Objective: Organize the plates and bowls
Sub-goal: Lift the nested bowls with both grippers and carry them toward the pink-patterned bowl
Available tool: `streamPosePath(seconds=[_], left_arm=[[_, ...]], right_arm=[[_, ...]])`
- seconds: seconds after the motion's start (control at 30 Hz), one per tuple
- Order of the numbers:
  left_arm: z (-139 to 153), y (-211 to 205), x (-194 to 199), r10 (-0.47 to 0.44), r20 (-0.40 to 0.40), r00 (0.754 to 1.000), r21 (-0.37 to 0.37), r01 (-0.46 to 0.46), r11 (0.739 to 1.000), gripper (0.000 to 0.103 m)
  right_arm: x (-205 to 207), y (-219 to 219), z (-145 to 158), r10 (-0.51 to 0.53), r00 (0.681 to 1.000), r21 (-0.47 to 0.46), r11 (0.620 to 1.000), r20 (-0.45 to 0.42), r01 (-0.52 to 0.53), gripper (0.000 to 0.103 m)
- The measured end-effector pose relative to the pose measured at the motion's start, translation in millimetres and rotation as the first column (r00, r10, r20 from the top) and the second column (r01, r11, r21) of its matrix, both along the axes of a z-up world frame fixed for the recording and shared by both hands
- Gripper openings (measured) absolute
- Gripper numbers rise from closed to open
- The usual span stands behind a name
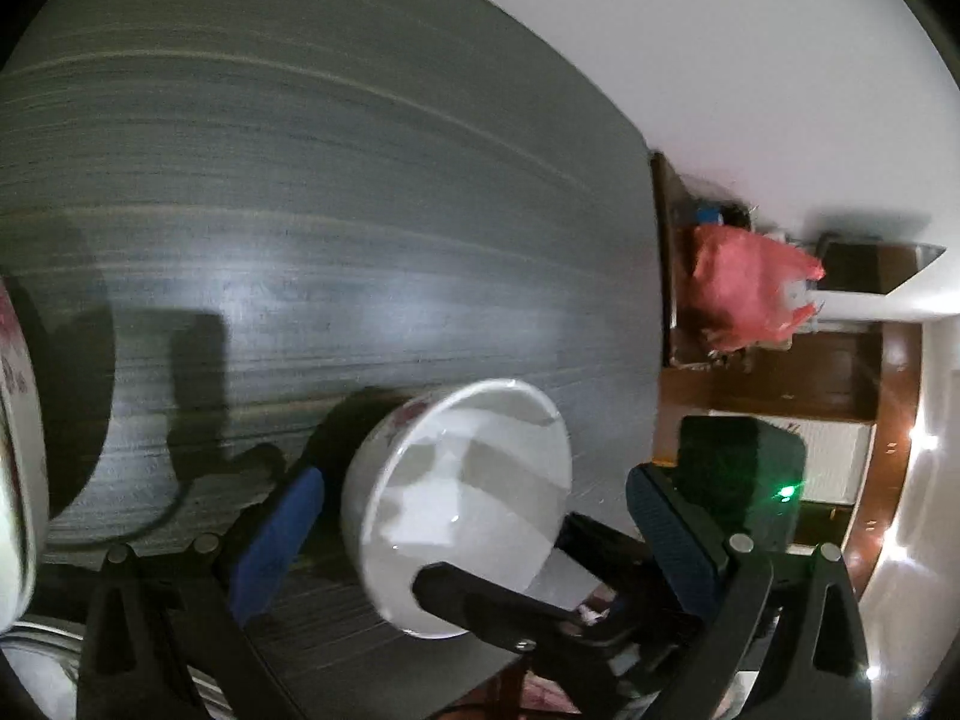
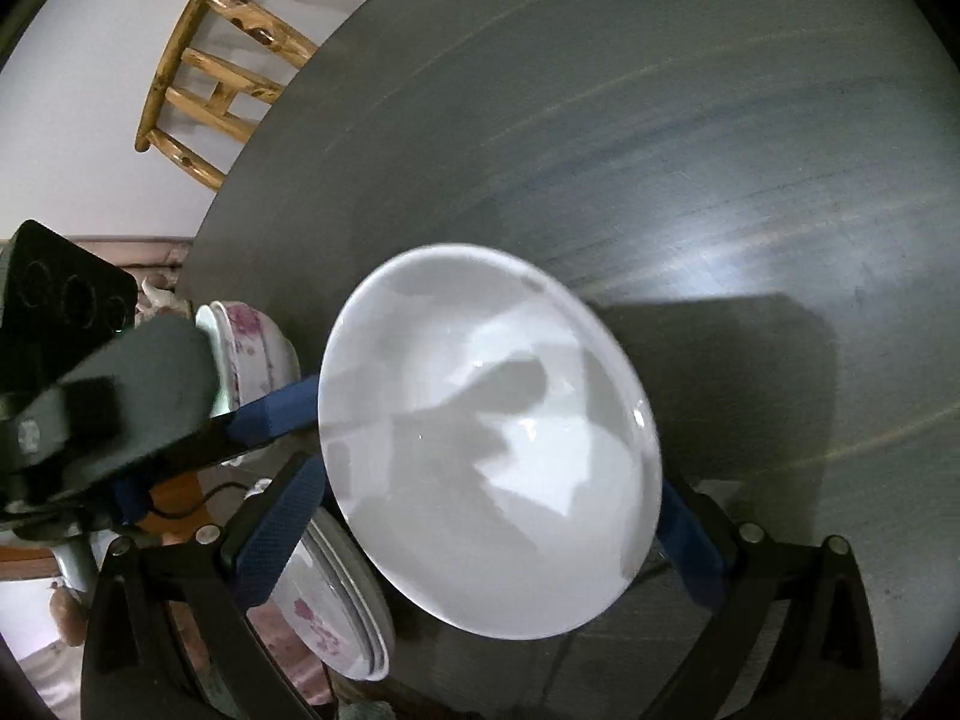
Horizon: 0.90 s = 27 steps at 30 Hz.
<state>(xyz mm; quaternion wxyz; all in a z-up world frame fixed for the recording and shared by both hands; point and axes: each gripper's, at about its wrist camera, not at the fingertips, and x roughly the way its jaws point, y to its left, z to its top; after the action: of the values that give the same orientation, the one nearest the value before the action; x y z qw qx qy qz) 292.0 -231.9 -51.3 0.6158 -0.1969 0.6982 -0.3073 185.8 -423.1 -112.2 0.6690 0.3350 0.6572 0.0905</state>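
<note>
A plain white bowl is tilted on its side above the grey table, its inside facing the right wrist camera. My right gripper is shut on it, with a blue pad against each side of the rim. In the left wrist view the same bowl sits between the wide-apart fingers of my open left gripper. The left pad is close to the bowl's wall and the right pad stands apart from it. A black finger of the right gripper crosses the bowl's lower edge.
A floral bowl and stacked floral plates sit at the left table edge. Another floral dish fills the left border. A wooden chair stands beyond the table, and a red bag lies on brown furniture.
</note>
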Motion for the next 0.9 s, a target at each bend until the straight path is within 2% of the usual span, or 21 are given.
streamPosePath(seconds=[0.1,0.2,0.33,0.43,0.67,0.9], left_arm=[[-8.0,-2.3,-6.9,0.003,-0.030,1.000,-0.015,-0.004,1.000,0.103],[-12.8,-4.9,-11.1,0.015,-0.014,1.000,0.001,-0.015,1.000,0.103],[-17.7,-14.3,-14.7,0.029,-0.018,0.999,-0.018,-0.029,0.999,0.103],[-18.2,-10.1,-13.7,0.036,-0.029,0.999,-0.030,-0.036,0.999,0.103],[-21.5,14.9,-9.5,0.034,-0.063,0.997,-0.054,-0.037,0.998,0.103],[-24.0,18.3,-3.3,0.043,-0.060,0.997,-0.064,-0.047,0.997,0.103]], right_arm=[[-6.2,-2.9,-3.1,-0.014,1.000,0.000,1.000,-0.004,0.014,0.103],[-7.4,-2.7,-2.2,-0.026,1.000,-0.007,1.000,0.012,0.026,0.103],[-6.9,1.7,3.6,-0.008,0.999,-0.033,0.999,0.035,0.009,0.103],[-4.5,5.3,2.2,-0.004,0.999,0.005,1.000,0.036,0.004,0.103],[-2.3,7.7,5.7,-0.001,0.998,-0.026,1.000,0.061,0.003,0.103],[3.4,9.9,1.8,-0.015,0.998,-0.037,0.999,0.062,0.017,0.103]])
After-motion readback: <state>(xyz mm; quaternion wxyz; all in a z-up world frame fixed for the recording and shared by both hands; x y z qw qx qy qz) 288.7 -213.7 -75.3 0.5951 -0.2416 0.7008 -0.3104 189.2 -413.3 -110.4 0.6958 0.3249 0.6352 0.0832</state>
